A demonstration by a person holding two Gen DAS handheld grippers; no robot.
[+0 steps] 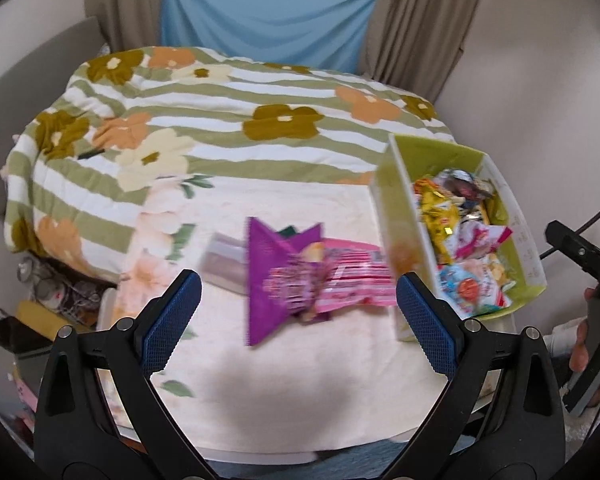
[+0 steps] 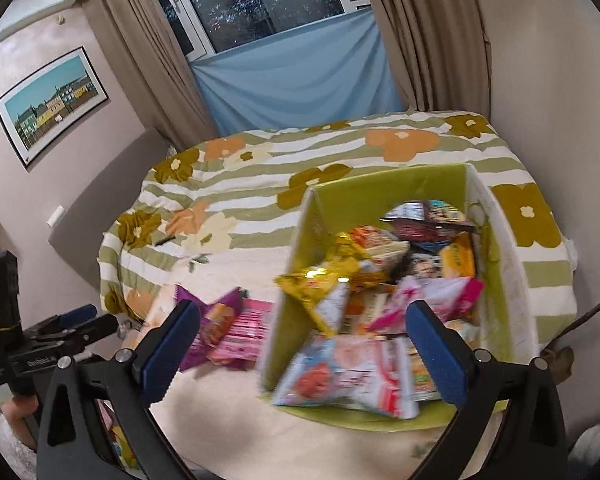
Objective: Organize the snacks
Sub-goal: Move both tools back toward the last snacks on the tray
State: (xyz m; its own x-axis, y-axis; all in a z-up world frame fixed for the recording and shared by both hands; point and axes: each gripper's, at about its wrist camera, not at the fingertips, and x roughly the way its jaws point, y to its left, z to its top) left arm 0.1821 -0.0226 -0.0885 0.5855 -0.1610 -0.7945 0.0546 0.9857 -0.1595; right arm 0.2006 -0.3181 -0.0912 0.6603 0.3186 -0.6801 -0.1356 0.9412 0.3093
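Observation:
A purple snack packet (image 1: 274, 280) and a pink packet (image 1: 354, 280) lie on the cream blanket, just ahead of my open, empty left gripper (image 1: 298, 322). They also show in the right wrist view, the purple packet (image 2: 208, 320) and the pink packet (image 2: 246, 338) left of the box. A green-lined box (image 1: 404, 208) full of several snack packets stands to the right. My right gripper (image 2: 302, 350) is open and empty, over the near end of the box (image 2: 508, 264), above a white-and-red packet (image 2: 348, 380).
A striped flowered quilt (image 1: 220, 128) is bunched at the back of the bed. A clear wrapper (image 1: 224, 262) lies left of the purple packet. Clutter (image 1: 52, 300) sits beside the bed at left. Curtains and a blue cloth (image 2: 296, 80) hang behind.

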